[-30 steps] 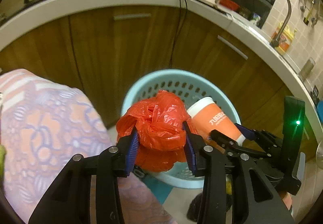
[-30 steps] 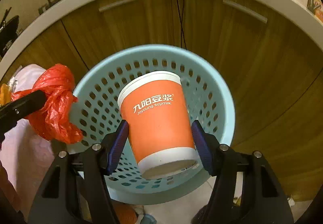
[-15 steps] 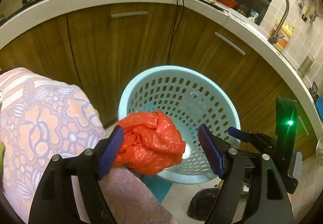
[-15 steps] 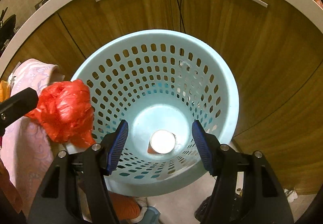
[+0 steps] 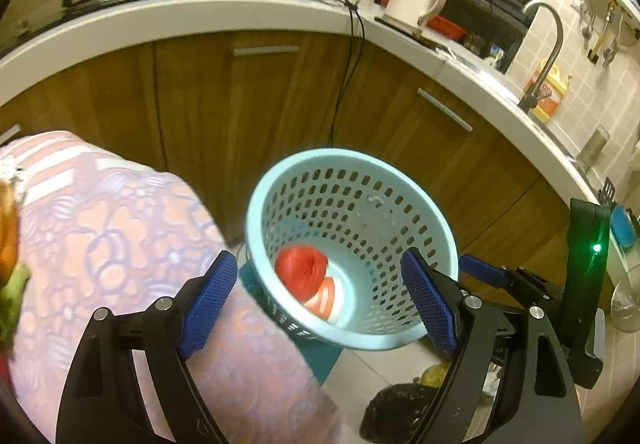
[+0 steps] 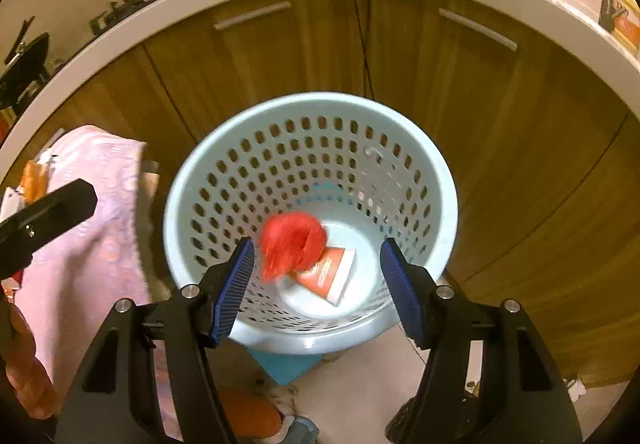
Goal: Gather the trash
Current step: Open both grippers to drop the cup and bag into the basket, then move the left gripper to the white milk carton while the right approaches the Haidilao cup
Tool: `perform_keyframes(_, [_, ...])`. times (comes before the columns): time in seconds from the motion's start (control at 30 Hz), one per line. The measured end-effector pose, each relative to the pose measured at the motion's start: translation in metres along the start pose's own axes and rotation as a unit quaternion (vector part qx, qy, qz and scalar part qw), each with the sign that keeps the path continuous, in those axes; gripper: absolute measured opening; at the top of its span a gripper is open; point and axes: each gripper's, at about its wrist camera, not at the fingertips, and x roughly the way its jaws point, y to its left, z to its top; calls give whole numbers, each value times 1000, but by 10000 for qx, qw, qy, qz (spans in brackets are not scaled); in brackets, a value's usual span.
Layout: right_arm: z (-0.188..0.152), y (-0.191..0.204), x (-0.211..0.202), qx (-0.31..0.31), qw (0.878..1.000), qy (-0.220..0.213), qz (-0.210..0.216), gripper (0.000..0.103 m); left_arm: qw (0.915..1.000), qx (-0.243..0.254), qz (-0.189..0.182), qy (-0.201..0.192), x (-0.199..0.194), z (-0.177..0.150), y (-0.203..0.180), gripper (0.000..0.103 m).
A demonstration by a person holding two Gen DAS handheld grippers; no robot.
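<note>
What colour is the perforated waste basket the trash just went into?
Light blue; the waste basket shows best in the right wrist view.

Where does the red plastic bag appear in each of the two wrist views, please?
Left wrist view: the red plastic bag sits low in the light blue basket, centre frame, over the orange cup.
Right wrist view: the bag is left of centre, over the cup.
Shared landmark: the basket.

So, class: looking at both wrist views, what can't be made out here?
- Red bag: motion-blurred in both views; whether it has settled is unclear.
- Cup: partly covered by the bag; its print is unreadable.
- Dark lump on the floor, left view: behind the left gripper, unidentifiable.
- Basket base: hidden by its own rim.
</note>
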Motion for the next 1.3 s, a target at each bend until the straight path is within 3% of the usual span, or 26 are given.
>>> perform_keyframes(0.3, [-1,68,-56,-559,9958,-621,384,62,9969,-369,184,-677,-81,-14,41,82])
perform_keyframes(0.7, [-21,201,-100,-1415,9735,-1320,1220,61,9783,-986,981,-1533,-208,-47,131,82])
perform_keyframes(0.8, [-28,235,-99,-1582,9679,-1329,1429,61,9701,-1113,1366,-1668,-238,-62,161,82])
perform_keyframes(0.9, [-36,265,-93,-1715,9641,-1316,1545,46,9602,-1296,1746,-1754,-264,-79,192,86])
perform_keyframes(1.0, [-42,290,-79,-1824,9625,-1258,1569,38,9462,-1594,2124,-1849,-290,-96,227,86])
perform_keyframes(1.07, [-46,301,-70,-1851,9628,-1206,1557,38,9326,-1831,2499,-1852,-304,-108,253,86])
perform_keyframes(1.17, [-49,313,-53,-1872,9639,-1091,1545,38,9194,-2138,2845,-1676,-311,-121,290,86])
perform_keyframes(1.3, [-58,320,-35,-1917,9662,-931,1449,38,9160,-2500,2919,-1150,-293,-128,330,85])
